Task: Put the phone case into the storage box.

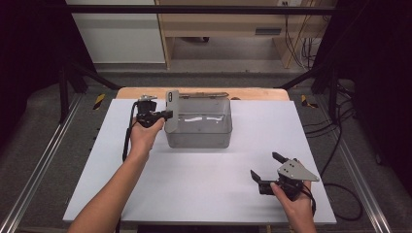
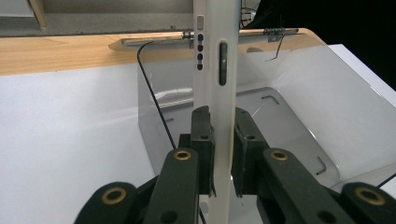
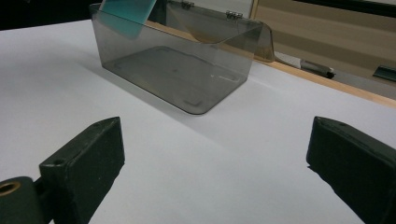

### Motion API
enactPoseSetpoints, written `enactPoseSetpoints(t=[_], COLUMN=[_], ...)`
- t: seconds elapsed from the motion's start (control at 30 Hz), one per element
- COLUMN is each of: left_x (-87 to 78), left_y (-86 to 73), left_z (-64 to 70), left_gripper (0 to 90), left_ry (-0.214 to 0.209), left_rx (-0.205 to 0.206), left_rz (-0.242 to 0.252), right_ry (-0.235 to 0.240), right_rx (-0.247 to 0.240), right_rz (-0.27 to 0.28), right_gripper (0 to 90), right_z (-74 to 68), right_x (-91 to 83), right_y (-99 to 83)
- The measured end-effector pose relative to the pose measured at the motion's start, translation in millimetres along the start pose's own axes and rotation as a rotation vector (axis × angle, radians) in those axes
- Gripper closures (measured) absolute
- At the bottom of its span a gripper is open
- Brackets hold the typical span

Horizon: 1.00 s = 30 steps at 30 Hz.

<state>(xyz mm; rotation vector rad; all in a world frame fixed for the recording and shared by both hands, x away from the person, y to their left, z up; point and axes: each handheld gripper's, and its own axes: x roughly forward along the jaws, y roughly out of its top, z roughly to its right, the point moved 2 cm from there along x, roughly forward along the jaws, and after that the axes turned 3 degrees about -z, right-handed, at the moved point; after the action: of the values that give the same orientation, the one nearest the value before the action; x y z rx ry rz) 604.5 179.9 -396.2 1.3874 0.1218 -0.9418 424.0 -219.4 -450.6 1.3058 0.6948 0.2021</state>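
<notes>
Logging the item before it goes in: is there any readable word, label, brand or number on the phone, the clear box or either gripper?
None can be read.
Phone, clamped in the left gripper: buttons and holes on its edge, no lettering.
Clear box: no label visible.
Right gripper: no marking legible.

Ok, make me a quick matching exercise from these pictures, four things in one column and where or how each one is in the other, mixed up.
Things:
1. phone
2. clear box
3. right gripper
4. box lid

States:
A. jaws wide apart, over bare table
B. clamped edge-on between the left gripper jaws
C. swung back behind on its hinges
D. standing open near the table's far edge

Pairs: 1-B, 2-D, 3-A, 4-C
</notes>
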Motion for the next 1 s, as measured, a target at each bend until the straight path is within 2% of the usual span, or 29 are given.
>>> enactPoseSetpoints(t=[0.83,1.0], left_x=[6.4,9.3], left_y=[-8.4,-9.6], left_z=[0.5,1.5], left_gripper=[81.0,81.0], left_ry=[-0.007,-0.02], left_rx=[0.007,0.0], left_rz=[-0.033,-0.039], right_ry=[0.001,0.001], right_rx=[-0.002,-0.002], right_rz=[-0.006,-0.006], right_gripper=[4.9,4.9], right_z=[-0.6,-0.4], right_x=[0.6,0.7], right_y=[-0.5,-0.6])
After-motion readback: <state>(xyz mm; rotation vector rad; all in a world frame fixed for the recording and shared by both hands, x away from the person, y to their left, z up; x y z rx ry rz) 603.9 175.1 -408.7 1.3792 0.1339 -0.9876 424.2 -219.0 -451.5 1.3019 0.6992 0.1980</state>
